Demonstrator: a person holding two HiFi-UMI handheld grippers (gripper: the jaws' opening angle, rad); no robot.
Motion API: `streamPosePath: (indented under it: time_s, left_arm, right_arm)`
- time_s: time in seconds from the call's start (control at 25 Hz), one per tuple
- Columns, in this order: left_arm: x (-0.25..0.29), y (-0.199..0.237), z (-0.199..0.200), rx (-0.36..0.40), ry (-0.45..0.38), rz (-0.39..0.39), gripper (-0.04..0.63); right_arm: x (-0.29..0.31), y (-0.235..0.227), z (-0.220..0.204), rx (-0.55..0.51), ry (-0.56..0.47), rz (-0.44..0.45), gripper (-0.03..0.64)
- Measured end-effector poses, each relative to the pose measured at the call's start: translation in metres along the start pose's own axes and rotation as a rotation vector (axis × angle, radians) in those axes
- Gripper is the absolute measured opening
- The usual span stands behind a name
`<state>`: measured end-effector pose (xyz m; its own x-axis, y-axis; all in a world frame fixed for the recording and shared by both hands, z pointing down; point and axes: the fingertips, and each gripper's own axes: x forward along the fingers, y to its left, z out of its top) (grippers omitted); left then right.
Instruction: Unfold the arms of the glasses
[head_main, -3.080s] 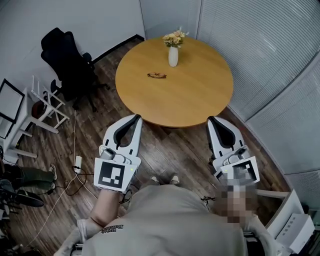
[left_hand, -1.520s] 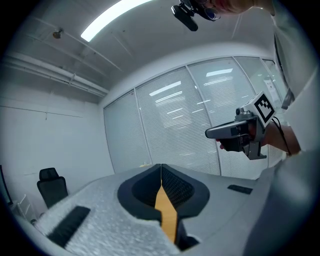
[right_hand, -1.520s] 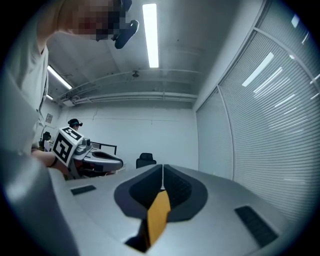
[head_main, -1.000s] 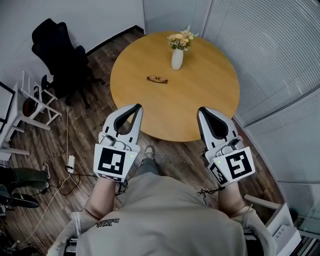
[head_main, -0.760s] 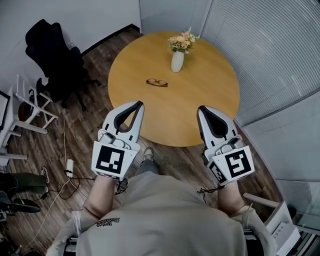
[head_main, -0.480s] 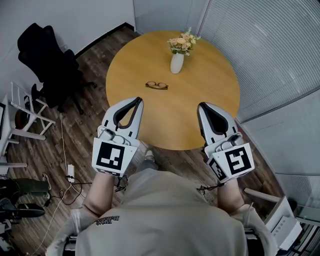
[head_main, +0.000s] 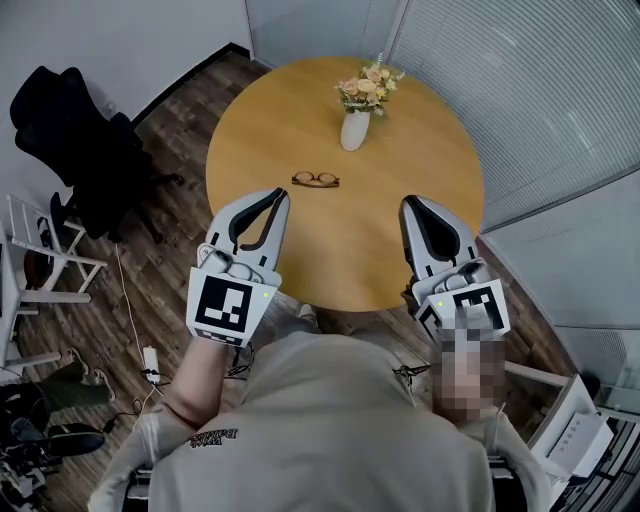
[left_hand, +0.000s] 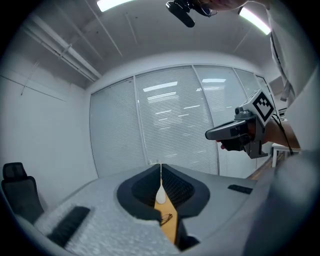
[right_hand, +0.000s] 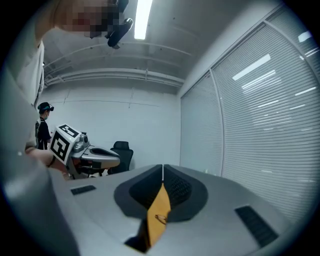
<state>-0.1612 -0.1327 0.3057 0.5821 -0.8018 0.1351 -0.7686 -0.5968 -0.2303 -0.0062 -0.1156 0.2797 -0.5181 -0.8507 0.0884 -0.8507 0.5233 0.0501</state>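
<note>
Glasses (head_main: 316, 180) on table (head_main: 400, 225); flowers (head_main: 366, 84) in vase (head_main: 352, 131).

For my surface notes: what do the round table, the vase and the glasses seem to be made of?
The round table looks like wood or wood-look laminate: smooth, matte, even honey tone. The vase is probably glazed ceramic: plain opaque white. The glasses have a thin dark frame, too small to tell metal from plastic.

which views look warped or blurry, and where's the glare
Head view: sharp, evenly lit, blinds bowed, glasses small but crisp. Left gripper view: heavy fisheye, dark corners, ceiling light blown out. Right gripper view: same fisheye, ceiling strip glaring.
</note>
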Motion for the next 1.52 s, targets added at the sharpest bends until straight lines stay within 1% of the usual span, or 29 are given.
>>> streamPosePath:
  time_s: [0.12,0.24,0.36,0.52,0.64,0.8,0.96,1.04,1.08,1.12,1.16,1.32,1.36,1.48,1.52]
  left_arm:
    - [0.013,0.007,-0.01,-0.009,0.02,-0.016,0.025]
    - [0.03,0.008,-0.021,-0.016,0.049,-0.051,0.023]
    - [0.046,0.007,-0.028,-0.016,0.067,-0.067,0.023]
    - [0.061,0.007,-0.031,0.001,0.078,-0.059,0.023]
    - [0.069,0.01,-0.036,0.016,0.105,-0.035,0.023]
    - [0.081,0.012,-0.048,0.077,0.16,-0.005,0.025]
    - [0.097,0.007,-0.064,0.105,0.21,-0.022,0.025]
    - [0.105,0.007,-0.079,0.132,0.248,-0.023,0.031]
    - [0.111,0.009,-0.084,0.152,0.267,-0.027,0.041]
    - [0.116,0.011,-0.09,0.171,0.285,-0.035,0.087]
    - [0.122,0.012,-0.095,0.188,0.3,-0.045,0.111]
    - [0.146,0.019,-0.117,0.282,0.365,-0.061,0.127]
    - [0.151,0.02,-0.122,0.3,0.384,-0.063,0.142]
    - [0.167,0.014,-0.142,0.3,0.42,-0.105,0.163]
    - [0.172,0.012,-0.15,0.311,0.434,-0.12,0.167]
  right_arm:
    - [0.014,-0.005,-0.007,0.002,0.022,-0.005,0.031]
    - [0.027,-0.014,-0.017,0.0,0.048,-0.006,0.031]
    - [0.036,-0.025,-0.027,0.012,0.069,-0.005,0.031]
    - [0.044,-0.038,-0.037,0.022,0.087,-0.005,0.031]
    - [0.046,-0.045,-0.038,0.015,0.074,-0.01,0.031]
    - [0.051,-0.054,-0.039,-0.004,0.063,-0.01,0.031]
    - [0.055,-0.063,-0.05,-0.008,0.085,0.001,0.031]
    - [0.056,-0.068,-0.057,-0.016,0.101,0.004,0.031]
    - [0.057,-0.071,-0.06,-0.015,0.108,0.005,0.031]
    - [0.058,-0.073,-0.063,-0.012,0.115,0.007,0.031]
    - [0.059,-0.075,-0.067,-0.008,0.121,0.008,0.031]
    - [0.068,-0.084,-0.085,0.0,0.15,0.014,0.031]
    - [0.071,-0.086,-0.091,0.005,0.16,0.017,0.031]
    - [0.079,-0.091,-0.111,0.03,0.191,0.022,0.031]
    - [0.082,-0.093,-0.116,0.034,0.198,0.025,0.031]
